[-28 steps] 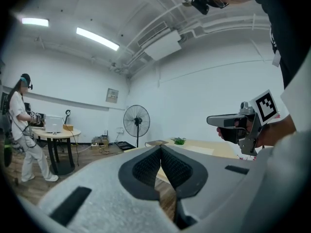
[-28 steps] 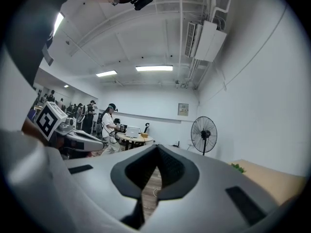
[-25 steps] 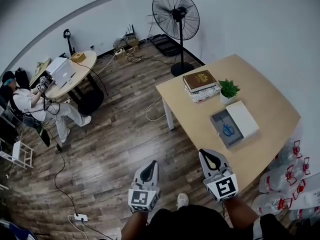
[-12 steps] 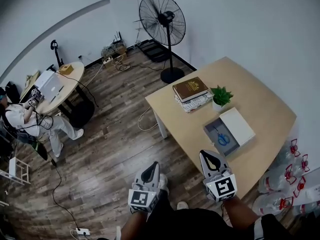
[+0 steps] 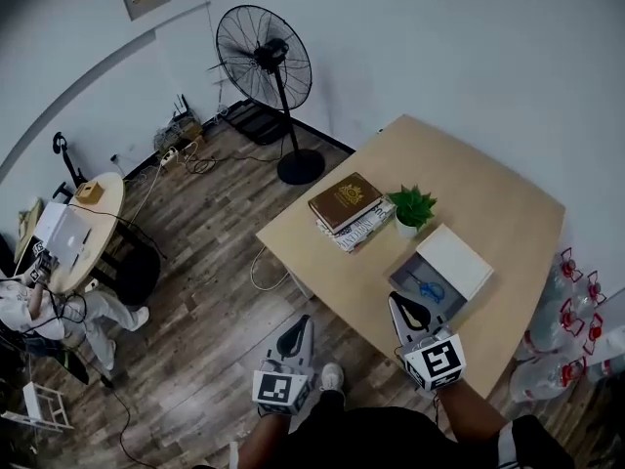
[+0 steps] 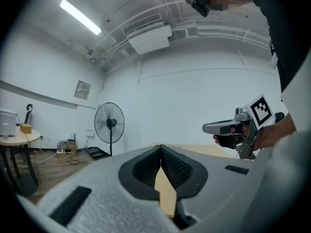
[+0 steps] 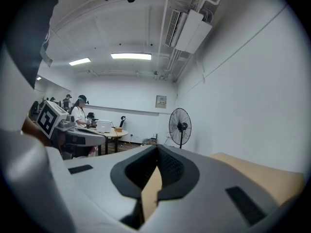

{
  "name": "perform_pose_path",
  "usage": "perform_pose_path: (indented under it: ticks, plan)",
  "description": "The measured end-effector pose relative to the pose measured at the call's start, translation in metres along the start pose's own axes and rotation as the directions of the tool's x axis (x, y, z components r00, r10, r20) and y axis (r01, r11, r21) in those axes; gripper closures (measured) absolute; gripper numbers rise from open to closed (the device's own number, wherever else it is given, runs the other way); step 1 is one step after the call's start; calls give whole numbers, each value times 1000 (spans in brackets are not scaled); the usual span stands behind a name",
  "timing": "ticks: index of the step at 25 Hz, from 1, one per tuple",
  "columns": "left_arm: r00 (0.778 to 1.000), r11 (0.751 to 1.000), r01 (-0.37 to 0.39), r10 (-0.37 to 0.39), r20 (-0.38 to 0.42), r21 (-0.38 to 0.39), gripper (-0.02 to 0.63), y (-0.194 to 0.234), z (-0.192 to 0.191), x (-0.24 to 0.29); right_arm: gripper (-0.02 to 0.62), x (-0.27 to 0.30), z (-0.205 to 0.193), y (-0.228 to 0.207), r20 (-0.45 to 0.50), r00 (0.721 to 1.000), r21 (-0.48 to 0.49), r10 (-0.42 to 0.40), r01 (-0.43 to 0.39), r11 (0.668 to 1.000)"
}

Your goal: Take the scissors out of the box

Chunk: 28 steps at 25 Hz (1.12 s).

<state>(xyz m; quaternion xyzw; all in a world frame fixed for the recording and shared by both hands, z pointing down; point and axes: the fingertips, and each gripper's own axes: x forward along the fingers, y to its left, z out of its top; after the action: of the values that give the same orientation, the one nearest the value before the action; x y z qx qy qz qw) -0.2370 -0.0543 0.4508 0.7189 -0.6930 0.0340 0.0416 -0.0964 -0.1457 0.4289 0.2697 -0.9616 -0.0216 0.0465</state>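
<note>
In the head view an open grey box lies near the front edge of the light wooden table. Its white lid rests along the box's right side. Blue-handled scissors lie inside the box. My right gripper is shut and empty, its tip just short of the box. My left gripper is shut and empty too, over the floor to the left of the table. In the left gripper view the left gripper points at the table, with the right gripper to its right.
A stack of books and a small potted plant stand on the table behind the box. A standing fan is at the back. A round table with a seated person is far left. Water bottles lie right of the table.
The person has walked towards the table, so the box and scissors now lie closer to the right gripper's tip. Both grippers stayed shut and empty.
</note>
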Motion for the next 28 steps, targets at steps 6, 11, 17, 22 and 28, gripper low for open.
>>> perform_pose_path:
  ticks: [6, 11, 17, 22, 28]
  plan:
    - [991, 991, 130, -130, 5, 19, 601, 27, 6, 60, 600, 38, -5, -31, -50, 990, 22, -129, 130, 991]
    - [962, 963, 269, -270, 37, 25, 603, 35, 16, 100, 600, 60, -8, -56, -73, 969, 22, -235, 237, 971]
    - [918, 918, 396, -396, 1, 19, 601, 34, 9, 141, 600, 62, -13, -94, -100, 934, 66, -343, 350, 934]
    - [892, 892, 451, -451, -9, 14, 601, 17, 4, 167, 600, 48, -28, -121, -166, 904, 48, -393, 406, 913]
    - [873, 873, 487, -487, -37, -8, 603, -15, -4, 193, 589, 31, -59, -144, -251, 887, 2, -388, 401, 916]
